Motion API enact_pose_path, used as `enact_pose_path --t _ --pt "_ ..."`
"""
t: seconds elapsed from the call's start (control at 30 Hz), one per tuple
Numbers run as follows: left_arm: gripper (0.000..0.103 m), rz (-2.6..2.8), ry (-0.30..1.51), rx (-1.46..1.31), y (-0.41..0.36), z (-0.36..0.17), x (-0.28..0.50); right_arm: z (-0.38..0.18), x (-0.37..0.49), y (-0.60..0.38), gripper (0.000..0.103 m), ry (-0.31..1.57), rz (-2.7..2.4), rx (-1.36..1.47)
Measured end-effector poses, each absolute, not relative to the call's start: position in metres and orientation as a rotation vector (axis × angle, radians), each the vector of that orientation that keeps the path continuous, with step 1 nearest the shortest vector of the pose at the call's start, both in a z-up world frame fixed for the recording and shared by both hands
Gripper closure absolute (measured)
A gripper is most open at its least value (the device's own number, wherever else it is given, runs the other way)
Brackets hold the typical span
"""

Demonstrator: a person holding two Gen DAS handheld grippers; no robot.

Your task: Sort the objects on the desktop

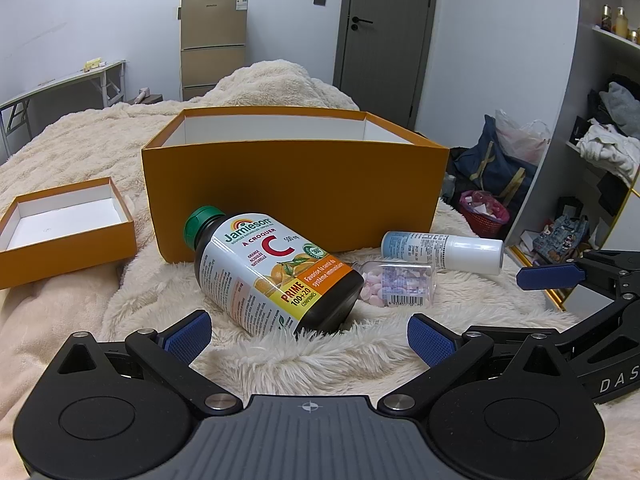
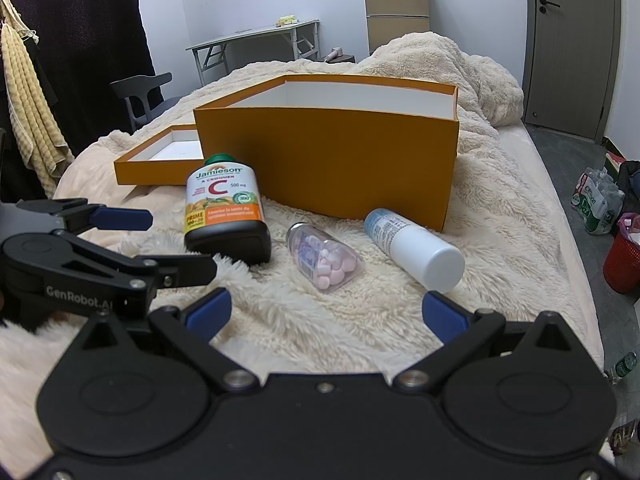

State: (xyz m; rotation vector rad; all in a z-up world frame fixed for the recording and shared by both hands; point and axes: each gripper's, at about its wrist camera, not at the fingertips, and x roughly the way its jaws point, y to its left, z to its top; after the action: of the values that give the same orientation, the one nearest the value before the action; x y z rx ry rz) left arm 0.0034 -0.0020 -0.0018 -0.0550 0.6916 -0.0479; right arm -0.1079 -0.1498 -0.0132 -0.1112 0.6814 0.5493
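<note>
A dark Jamieson vitamin C bottle (image 1: 272, 270) with a green cap lies on the fluffy blanket in front of a large orange box (image 1: 296, 184). A clear bottle of pink tablets (image 1: 394, 282) and a white tube bottle (image 1: 444, 250) lie to its right. My left gripper (image 1: 310, 338) is open and empty, just short of the vitamin bottle. In the right wrist view my right gripper (image 2: 326, 314) is open and empty, short of the pill bottle (image 2: 326, 258) and the white bottle (image 2: 416, 250); the vitamin bottle (image 2: 224, 210) lies at the left.
The orange box lid (image 1: 60, 228) lies open side up at the left; it also shows in the right wrist view (image 2: 160, 160), beside the large box (image 2: 332, 156). The bed edge runs along the right, with a red basket (image 2: 624, 264) and bags on the floor.
</note>
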Motion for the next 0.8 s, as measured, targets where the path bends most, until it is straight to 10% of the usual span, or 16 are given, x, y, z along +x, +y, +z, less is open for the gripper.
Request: enact_pose_path --t 0.8 --pt "0.0 -0.054 0.694 -0.055 0.0025 -0.0006 0.0015 -0.0115 -0.1104 -0.1523 0.0 0.682 0.552 -0.106"
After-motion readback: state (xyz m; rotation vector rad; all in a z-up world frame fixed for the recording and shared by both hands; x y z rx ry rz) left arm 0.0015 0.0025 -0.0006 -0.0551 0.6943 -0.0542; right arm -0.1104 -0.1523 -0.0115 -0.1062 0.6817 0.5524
